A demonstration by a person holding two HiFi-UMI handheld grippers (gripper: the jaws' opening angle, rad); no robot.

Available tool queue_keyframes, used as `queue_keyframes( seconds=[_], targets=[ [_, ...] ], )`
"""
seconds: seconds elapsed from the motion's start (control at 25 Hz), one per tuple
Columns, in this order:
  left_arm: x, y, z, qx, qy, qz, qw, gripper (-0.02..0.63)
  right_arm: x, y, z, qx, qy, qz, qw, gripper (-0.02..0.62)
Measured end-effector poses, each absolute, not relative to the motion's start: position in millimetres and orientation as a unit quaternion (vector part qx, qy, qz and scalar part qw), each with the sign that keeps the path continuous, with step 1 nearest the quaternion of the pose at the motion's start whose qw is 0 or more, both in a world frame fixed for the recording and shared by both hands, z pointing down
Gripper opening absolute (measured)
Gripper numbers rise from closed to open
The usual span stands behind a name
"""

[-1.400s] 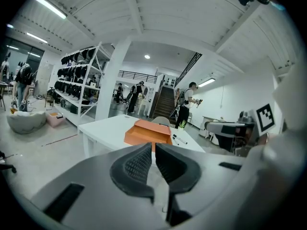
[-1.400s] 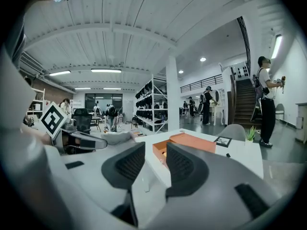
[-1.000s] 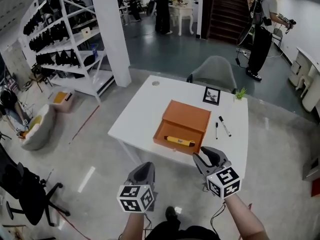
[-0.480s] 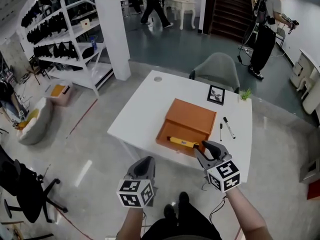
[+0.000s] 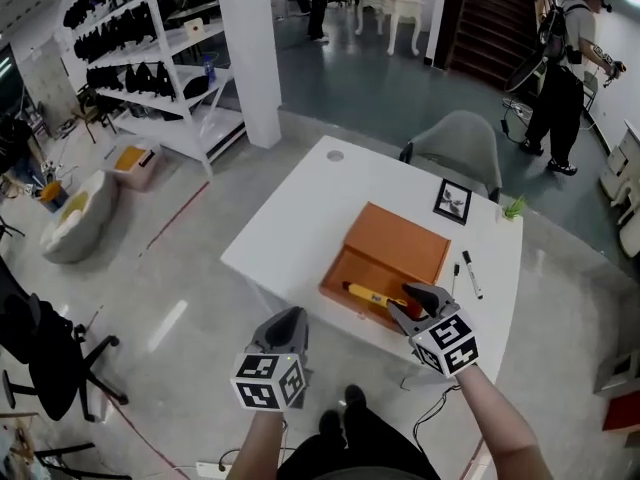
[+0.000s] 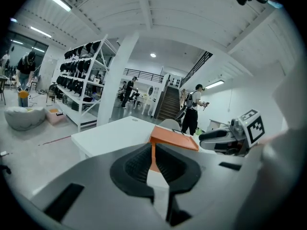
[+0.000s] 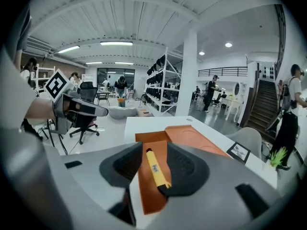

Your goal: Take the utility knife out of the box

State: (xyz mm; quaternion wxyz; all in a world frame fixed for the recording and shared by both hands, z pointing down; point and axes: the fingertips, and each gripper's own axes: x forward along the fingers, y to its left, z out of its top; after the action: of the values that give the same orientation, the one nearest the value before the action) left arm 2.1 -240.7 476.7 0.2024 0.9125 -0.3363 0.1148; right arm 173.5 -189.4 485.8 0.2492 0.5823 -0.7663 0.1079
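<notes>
The utility knife [image 7: 154, 167] is a slim yellow bar with dark ends and a small blue mark on its body. It lies flat and slantwise on the floor of the open tray of the orange box [image 5: 405, 243], which sits toward the near right of the white counter [image 5: 300, 228]. The right claw [image 5: 415, 301] reaches over the near edge of the box at the knife's right end. Its jaws are wide apart and opening. In the right gripper view the knife shows in the gap between them, pointing away, with its near dark end slipping behind the right-hand jaw. The pads are not pressed on it, and the knife rests in the tray. The left claw [image 5: 285, 326] hangs off the near side of the counter, left of the box and well apart from the knife. Its jaws are drawn to a narrow slit with nothing between them. A second ago the right claw was short of the counter's near edge, clear of the box, with its jaws less spread; it has since come forward onto the knife's end. The left claw has kept to the near side, and the knife lies where it did in the tray.
</notes>
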Motion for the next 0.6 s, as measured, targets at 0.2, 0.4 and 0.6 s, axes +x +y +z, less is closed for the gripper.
queue_keyframes(
  seconds=[0.2, 0.4, 0.6],
  targets=[
    [4, -254, 478, 0.904, -0.358, 0.113, 0.207, 0.028, 176, -208, 507, 0.541, -0.784, 0.123, 0.279, 0.158],
    [0, -264, 481, 0.893, -0.382, 0.111, 0.211, 0.028, 172, -222, 525, 0.502, -0.799, 0.131, 0.303, 0.16],
    [-7, -272, 484, 0.882, -0.405, 0.108, 0.215, 0.028, 164, -231, 542, 0.461, -0.81, 0.137, 0.334, 0.163]
  ],
)
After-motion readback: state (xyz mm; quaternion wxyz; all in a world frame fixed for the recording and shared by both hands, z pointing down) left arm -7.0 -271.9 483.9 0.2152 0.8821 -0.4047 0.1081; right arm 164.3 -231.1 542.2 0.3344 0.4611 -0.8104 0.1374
